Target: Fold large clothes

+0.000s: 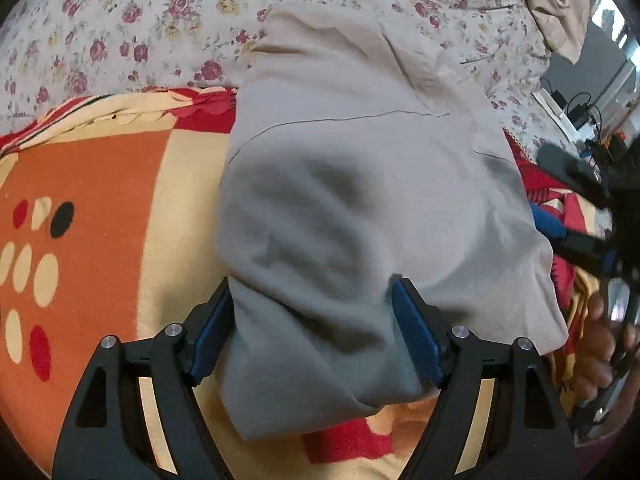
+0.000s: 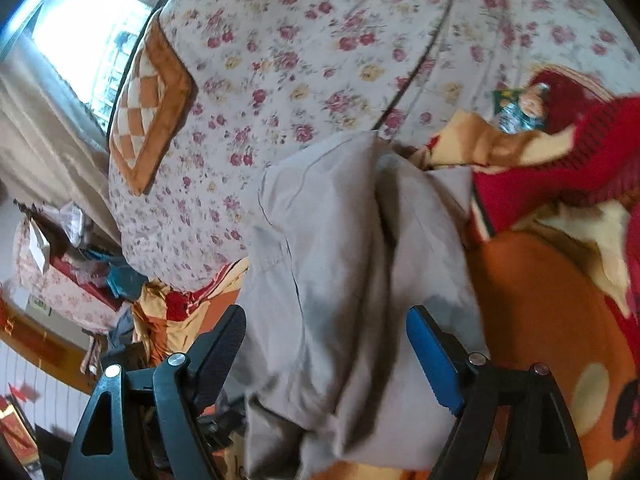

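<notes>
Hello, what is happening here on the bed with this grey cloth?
A person is folding a large grey garment on a bed, with one handheld gripper in each hand. The left gripper has bunched cloth between its wide-spread fingers, and so does the right gripper. The garment lies partly on an orange patterned blanket, partly on a floral sheet. It looks bunched, not yet neatly folded.

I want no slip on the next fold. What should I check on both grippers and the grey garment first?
1. Left gripper has cloth between its jaws: ok, the grey garment fills the gap.
2. Left jaws clamped firm: cannot tell, they stand wide.
3. Right gripper has cloth between its jaws: ok, a bunched fold sits there.
4. Right jaws clamped: cannot tell.
5. Garment lies flat: not ok, it is creased and bunched.
6. Surface beneath: not ok, the patterned blanket is rumpled near the red cloth.
</notes>
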`<state>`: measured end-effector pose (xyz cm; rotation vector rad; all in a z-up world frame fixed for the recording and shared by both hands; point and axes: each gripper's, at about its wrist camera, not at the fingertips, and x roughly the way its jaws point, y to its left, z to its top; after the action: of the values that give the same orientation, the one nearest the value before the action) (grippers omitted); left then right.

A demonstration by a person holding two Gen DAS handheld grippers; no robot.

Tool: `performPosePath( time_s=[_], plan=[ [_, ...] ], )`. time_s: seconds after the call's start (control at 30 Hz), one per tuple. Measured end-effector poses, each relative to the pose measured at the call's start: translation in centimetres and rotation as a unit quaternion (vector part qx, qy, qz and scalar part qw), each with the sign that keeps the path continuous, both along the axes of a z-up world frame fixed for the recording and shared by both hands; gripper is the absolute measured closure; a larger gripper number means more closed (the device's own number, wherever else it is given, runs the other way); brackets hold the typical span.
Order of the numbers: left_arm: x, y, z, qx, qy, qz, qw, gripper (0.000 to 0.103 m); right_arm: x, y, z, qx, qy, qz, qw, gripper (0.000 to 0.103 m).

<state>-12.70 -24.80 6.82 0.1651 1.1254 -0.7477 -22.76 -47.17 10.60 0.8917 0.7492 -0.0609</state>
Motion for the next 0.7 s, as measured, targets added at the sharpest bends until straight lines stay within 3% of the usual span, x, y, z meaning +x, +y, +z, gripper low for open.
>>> performPosePath(
  time_s=[0.1,0.2,0.23,0.27,0.33,0.5,0.7],
  plan=[
    [0.1,-0.1,0.6,-0.003,0.004,-0.007,1.0,0.025,1.6,0.3,-0.1,-0.01,-0.007,0.016,1.0,0.023],
    [0.6,0.1,0.6,-0.009,0.019,0.002,0.9998,0.026,3.7,0.8,-1.5,-0.007,0.004,0.034,0.999,0.051],
    [0.7,0.1,0.6,-0.01,0.021,0.005,0.9997,0.026,4.5,1.1,-2.1,-0.012,0.016,0.042,0.999,0.069],
    [0.8,0.0,0.8,-0.009,0.022,0.006,0.9997,0.026,4.8,1.3,-2.5,-0.021,0.024,0.042,0.999,0.079],
    [0.8,-0.1,1.4,-0.012,0.024,0.005,0.9996,0.026,4.8,1.5,-2.4,-0.042,0.025,0.039,0.998,0.09],
    [1.7,-0.7,3.1,-0.04,0.01,0.027,0.9988,0.026,2.2,0.2,0.4,-0.103,0.012,0.018,0.994,0.097],
    [2.4,-2.8,1.3,-0.013,0.005,0.039,0.9992,0.026,2.4,-1.4,-2.9,-0.124,0.07,-0.004,0.99,0.098]
  ],
)
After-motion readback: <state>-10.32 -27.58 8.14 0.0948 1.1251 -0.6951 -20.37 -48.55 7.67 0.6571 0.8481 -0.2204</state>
